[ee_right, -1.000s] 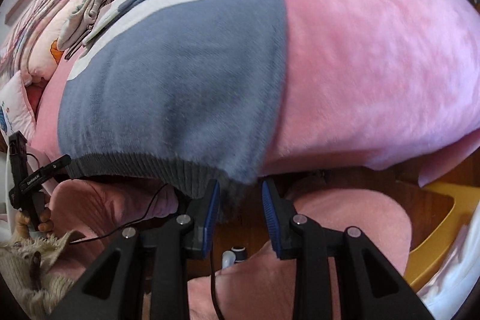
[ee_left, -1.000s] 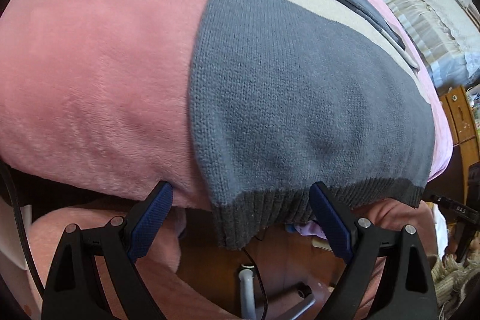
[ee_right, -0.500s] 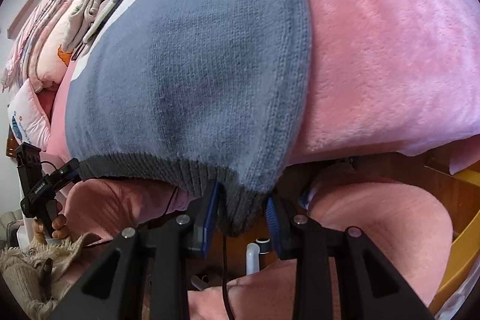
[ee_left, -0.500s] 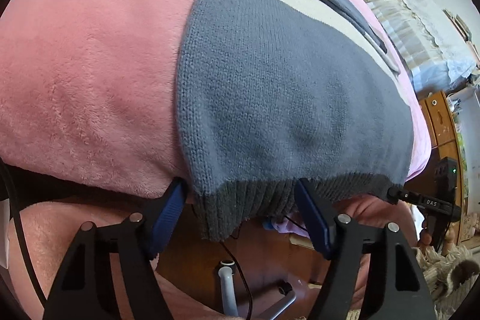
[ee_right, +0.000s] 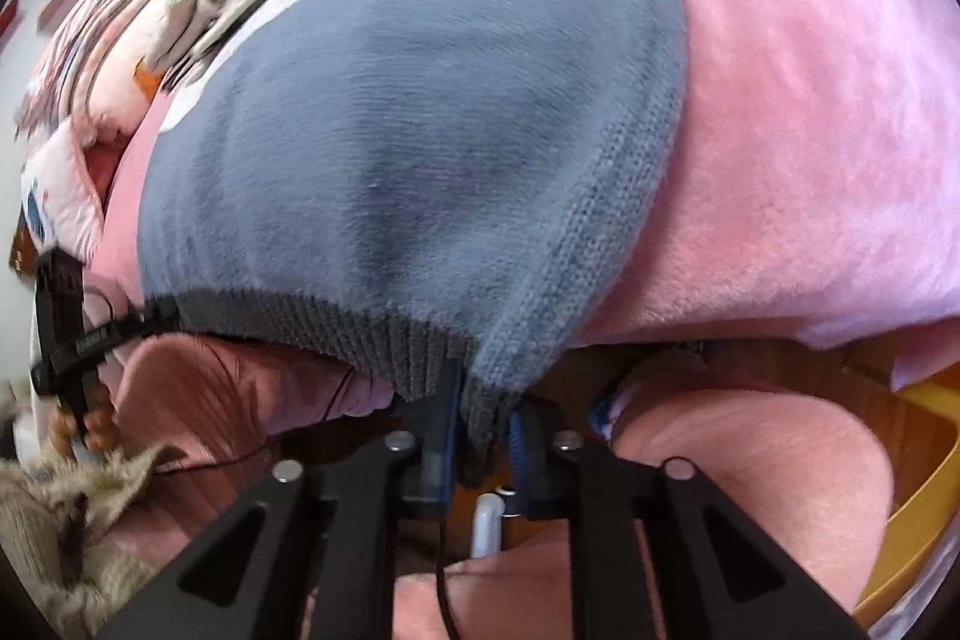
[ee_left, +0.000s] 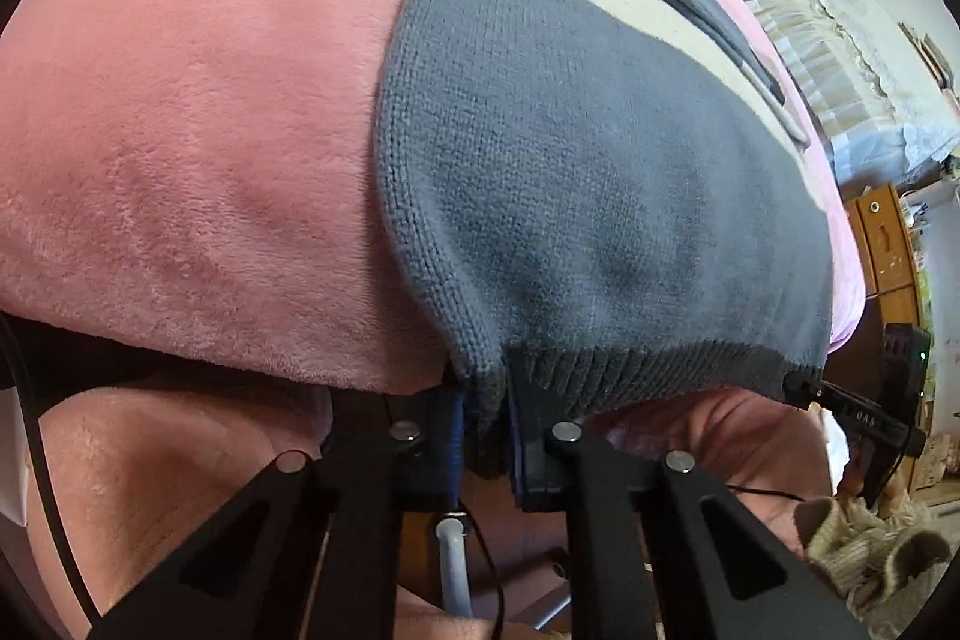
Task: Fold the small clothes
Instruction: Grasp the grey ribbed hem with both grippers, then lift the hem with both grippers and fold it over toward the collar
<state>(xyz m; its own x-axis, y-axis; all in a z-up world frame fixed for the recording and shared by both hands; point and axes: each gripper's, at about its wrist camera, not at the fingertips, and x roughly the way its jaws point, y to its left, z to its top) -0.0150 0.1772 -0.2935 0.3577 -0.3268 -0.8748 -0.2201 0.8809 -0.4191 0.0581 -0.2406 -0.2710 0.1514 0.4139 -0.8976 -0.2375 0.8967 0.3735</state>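
A grey-blue knit sweater (ee_left: pixel 588 196) with a cream stripe and a dark ribbed hem lies on a pink plush blanket (ee_left: pixel 198 142), its hem hanging over the near edge. My left gripper (ee_left: pixel 485 418) is shut on the hem's left corner. In the right wrist view the sweater (ee_right: pixel 420 148) fills the middle. My right gripper (ee_right: pixel 485 421) is shut on the hem's right corner. Each gripper shows far off in the other's view, at the opposite corner.
The pink blanket (ee_right: pixel 810 112) drapes over the edge toward me. Folded clothes and pillows (ee_right: pixel 120 58) lie at the far left in the right wrist view. A white bed (ee_left: pixel 852 58) and a wooden cabinet (ee_left: pixel 894 250) stand at the right. Floor and chair legs lie below.
Both grippers moved in on the hem corners and closed on them. The left was wide open a second ago; the right was part open around the corner.
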